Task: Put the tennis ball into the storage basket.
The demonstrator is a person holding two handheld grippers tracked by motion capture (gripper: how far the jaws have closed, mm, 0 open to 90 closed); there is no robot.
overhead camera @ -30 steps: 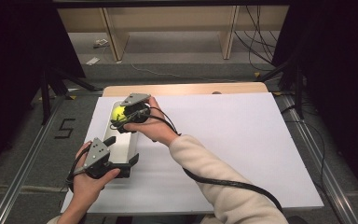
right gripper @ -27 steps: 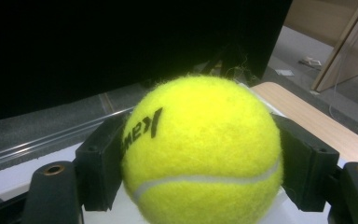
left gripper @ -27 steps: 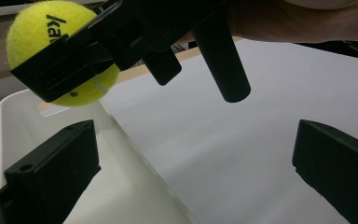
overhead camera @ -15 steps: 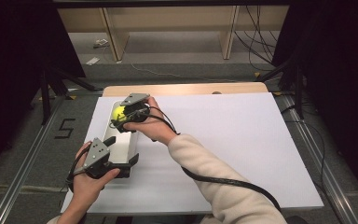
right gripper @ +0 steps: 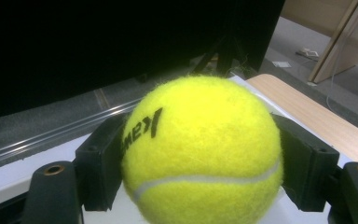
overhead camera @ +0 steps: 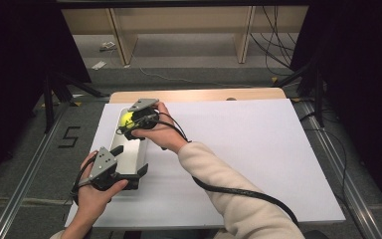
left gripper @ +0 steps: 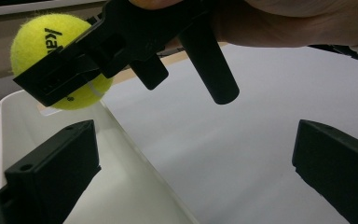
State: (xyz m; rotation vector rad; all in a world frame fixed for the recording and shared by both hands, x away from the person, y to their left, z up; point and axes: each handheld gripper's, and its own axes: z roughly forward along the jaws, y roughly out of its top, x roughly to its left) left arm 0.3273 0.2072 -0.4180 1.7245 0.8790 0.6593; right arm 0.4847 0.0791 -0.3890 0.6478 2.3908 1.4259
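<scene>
A yellow tennis ball hangs over the far end of a long white tray at the left of the table. My right gripper is shut on it, one jaw on each side of the ball. In the left gripper view the ball floats above the tray's far end. My left gripper is at the tray's near end. Its jaws stand wide apart, one inside the tray and one outside its right wall. The left gripper is open and touches nothing I can see.
A white board covers the table, with a wooden edge at the back. The right gripper's black cable trails across the board along the sleeve. A "5" mark is on the floor to the left.
</scene>
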